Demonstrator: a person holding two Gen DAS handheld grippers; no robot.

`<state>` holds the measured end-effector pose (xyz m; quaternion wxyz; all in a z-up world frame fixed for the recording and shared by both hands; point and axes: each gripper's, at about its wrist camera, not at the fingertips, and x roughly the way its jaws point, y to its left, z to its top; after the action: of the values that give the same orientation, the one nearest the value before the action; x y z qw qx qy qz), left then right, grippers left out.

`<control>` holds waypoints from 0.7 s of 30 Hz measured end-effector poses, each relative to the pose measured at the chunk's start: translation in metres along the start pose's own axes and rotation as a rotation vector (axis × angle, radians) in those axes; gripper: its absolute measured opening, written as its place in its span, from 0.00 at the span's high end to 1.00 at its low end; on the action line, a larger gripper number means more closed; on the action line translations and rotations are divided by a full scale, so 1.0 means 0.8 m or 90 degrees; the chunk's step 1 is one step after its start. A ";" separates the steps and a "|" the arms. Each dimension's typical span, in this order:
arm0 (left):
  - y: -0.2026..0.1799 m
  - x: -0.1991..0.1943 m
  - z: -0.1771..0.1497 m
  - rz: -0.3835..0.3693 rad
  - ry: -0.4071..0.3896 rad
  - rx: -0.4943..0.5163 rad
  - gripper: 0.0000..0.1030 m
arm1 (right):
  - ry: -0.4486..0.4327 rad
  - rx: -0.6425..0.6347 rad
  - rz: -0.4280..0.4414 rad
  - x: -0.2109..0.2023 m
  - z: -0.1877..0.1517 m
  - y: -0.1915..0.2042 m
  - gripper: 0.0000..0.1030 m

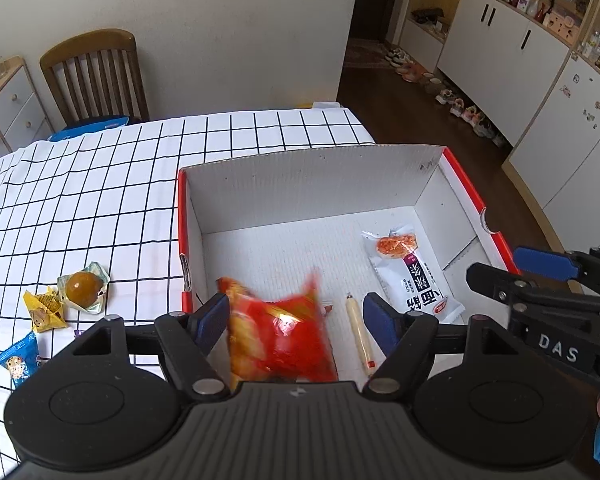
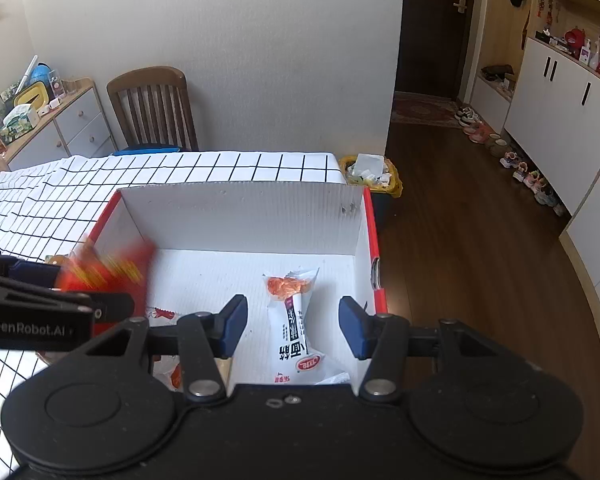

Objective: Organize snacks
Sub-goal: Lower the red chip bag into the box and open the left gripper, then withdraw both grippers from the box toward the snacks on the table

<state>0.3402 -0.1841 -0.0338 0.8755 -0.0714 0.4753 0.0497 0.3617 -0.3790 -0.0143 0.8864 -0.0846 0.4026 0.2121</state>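
Note:
A white cardboard box with red outer walls [image 1: 312, 176] stands on the checked tablecloth; it also shows in the right wrist view [image 2: 240, 212]. My left gripper [image 1: 296, 318] is open over the box. A blurred red snack bag [image 1: 284, 336] lies between its fingers, touching neither pad clearly; it also shows in the right wrist view [image 2: 108, 268]. A white snack packet [image 1: 412, 276] and a thin sausage stick [image 1: 360, 330] lie in the box. My right gripper [image 2: 294, 328] is open and empty above the white packet [image 2: 296, 320].
Loose snacks lie left of the box: a round yellow pastry [image 1: 85, 288], a yellow wrapped sweet [image 1: 46, 310], a blue cookie packet [image 1: 20, 360]. A wooden chair [image 1: 96, 76] stands at the table's far side. A bin [image 2: 370, 174] stands past the table's right end.

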 end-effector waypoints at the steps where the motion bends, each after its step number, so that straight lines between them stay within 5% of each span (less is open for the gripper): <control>1: 0.000 -0.001 -0.001 -0.002 -0.001 -0.001 0.29 | 0.000 0.001 0.000 -0.001 -0.001 0.000 0.52; 21: 0.026 -0.057 -0.019 -0.019 -0.059 0.008 0.29 | -0.026 -0.009 0.016 -0.042 -0.017 0.025 0.50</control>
<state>0.2995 -0.1670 -0.0051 0.8975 -0.0705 0.4337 0.0369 0.3240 -0.3757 0.0027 0.8911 -0.0814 0.3840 0.2278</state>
